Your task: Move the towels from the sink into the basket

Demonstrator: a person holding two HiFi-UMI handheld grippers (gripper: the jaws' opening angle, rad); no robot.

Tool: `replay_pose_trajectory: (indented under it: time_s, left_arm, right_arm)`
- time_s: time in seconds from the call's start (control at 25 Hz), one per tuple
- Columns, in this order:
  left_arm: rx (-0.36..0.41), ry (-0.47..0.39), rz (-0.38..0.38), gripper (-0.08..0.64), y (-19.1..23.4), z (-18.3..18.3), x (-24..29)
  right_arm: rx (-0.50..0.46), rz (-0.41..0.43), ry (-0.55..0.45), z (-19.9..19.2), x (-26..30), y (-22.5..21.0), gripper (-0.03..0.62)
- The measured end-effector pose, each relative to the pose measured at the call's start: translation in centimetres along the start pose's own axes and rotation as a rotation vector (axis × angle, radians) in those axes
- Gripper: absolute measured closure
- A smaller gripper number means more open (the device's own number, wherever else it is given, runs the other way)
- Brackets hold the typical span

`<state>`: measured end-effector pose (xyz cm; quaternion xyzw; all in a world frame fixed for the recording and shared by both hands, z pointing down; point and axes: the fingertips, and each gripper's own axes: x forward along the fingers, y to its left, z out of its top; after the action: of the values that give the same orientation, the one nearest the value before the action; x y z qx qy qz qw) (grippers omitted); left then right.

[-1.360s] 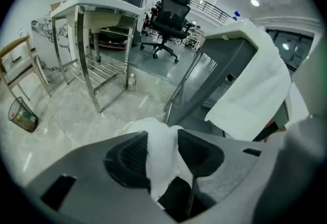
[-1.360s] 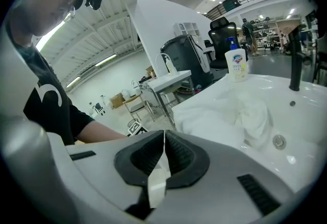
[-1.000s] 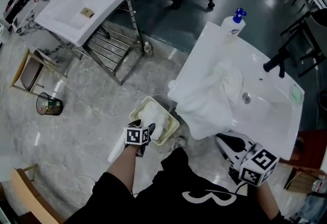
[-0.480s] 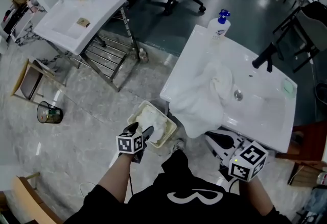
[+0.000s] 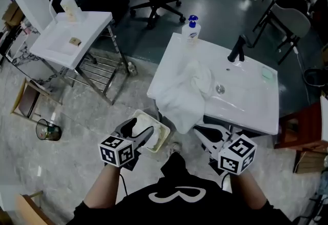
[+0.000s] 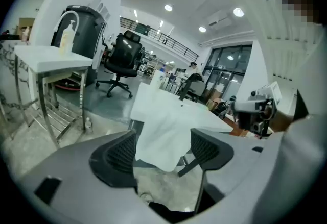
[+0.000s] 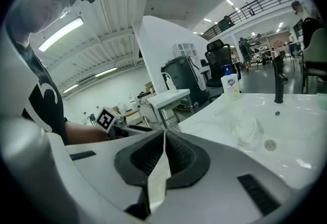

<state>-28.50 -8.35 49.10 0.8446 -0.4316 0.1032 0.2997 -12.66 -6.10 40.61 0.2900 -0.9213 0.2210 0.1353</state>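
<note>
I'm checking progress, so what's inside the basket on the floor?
A white towel lies in the basket, seen between the open left gripper's jaws. The gripper covers part of the basket, so anything beneath or beside the towel can't be seen.

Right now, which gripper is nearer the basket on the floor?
Left. The left gripper hangs open just above the basket; the right gripper, shut on the towel, is off to the side by the sink front.
</note>
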Motion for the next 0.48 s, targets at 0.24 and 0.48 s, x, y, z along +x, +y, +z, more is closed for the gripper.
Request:
replay_pose_trajectory:
  time_s: [0.24, 0.48]
  left_arm:
    - [0.081, -0.067, -0.123, 0.242, -6.6, 4.0, -3.2]
    - [0.171, -0.061, -0.188, 0.242, -10.5, 4.8, -3.6]
  right_arm:
    - [-0.017, -0.054, -0.044, -0.6, -3.2, 2.5, 0.58]
    - [-0.015, -0.124, -0.054, -1.4, -6.4, 3.3, 0.58]
